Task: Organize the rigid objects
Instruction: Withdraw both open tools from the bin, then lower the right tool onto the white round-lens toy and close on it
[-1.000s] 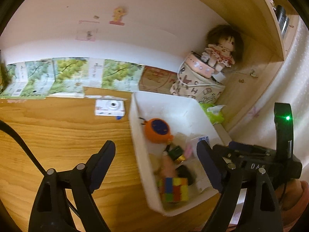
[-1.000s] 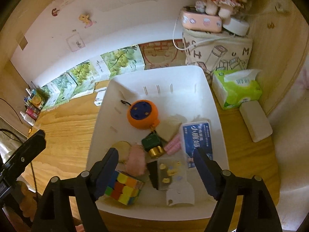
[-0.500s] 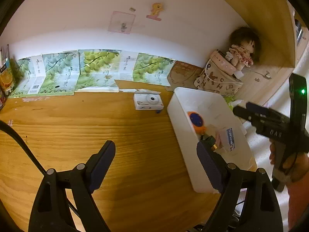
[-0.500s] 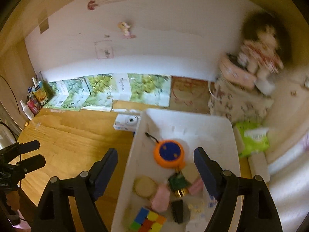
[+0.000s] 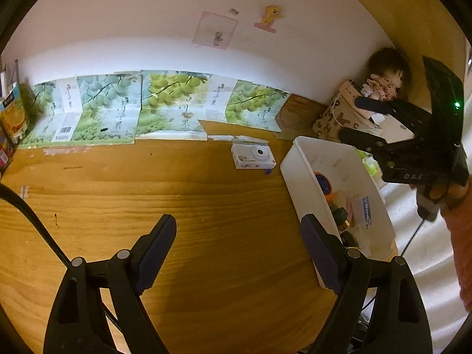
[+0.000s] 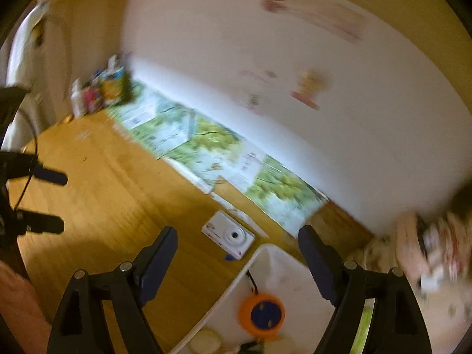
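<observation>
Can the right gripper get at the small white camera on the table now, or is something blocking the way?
Probably yes. The white camera lies alone on the bare wooden table, just beyond the white bin, with nothing on top of it. The right gripper is open, empty and aimed roughly toward it.

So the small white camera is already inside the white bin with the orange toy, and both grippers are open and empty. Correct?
Not quite. The white camera lies on the wooden table, outside the white bin, as both wrist views show. The orange toy is in the bin, and the left gripper and right gripper are open and empty.
</observation>
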{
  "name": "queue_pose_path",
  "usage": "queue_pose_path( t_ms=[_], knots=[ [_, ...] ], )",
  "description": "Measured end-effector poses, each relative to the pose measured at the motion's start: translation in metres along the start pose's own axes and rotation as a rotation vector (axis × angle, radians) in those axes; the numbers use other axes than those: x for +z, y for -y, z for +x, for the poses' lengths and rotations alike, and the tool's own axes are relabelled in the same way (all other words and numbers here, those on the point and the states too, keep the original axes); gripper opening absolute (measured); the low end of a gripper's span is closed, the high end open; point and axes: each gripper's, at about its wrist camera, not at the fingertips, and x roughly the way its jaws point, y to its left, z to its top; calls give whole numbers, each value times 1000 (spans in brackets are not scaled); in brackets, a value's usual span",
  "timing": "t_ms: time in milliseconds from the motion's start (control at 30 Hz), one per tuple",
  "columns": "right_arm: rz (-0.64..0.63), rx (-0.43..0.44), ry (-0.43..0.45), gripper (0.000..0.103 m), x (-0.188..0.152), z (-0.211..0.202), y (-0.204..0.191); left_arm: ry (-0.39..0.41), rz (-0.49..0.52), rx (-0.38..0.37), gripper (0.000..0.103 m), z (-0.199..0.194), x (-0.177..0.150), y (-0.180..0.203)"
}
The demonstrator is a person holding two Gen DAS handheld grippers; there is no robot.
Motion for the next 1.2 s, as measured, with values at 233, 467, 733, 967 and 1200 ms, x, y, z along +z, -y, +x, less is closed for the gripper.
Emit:
queue_pose_path(
  t_ms=[233,467,733,967,1200],
  knots=[
    [-169,113,-53,84,20,46,0,-8,-60,48,88,9,-7,6],
    [-236,220,-113,84,28,96,17,2,-168,103,88,18,-18,18],
    [-302,307,-206,84,23,150,25,17,-300,169,88,30,-34,33],
    [-314,353,-322,84,16,187,23,-1,-360,209,88,36,-42,43],
    [-335,391,-427,84,8,211,13,-8,-370,249,88,36,-38,43]
  ],
)
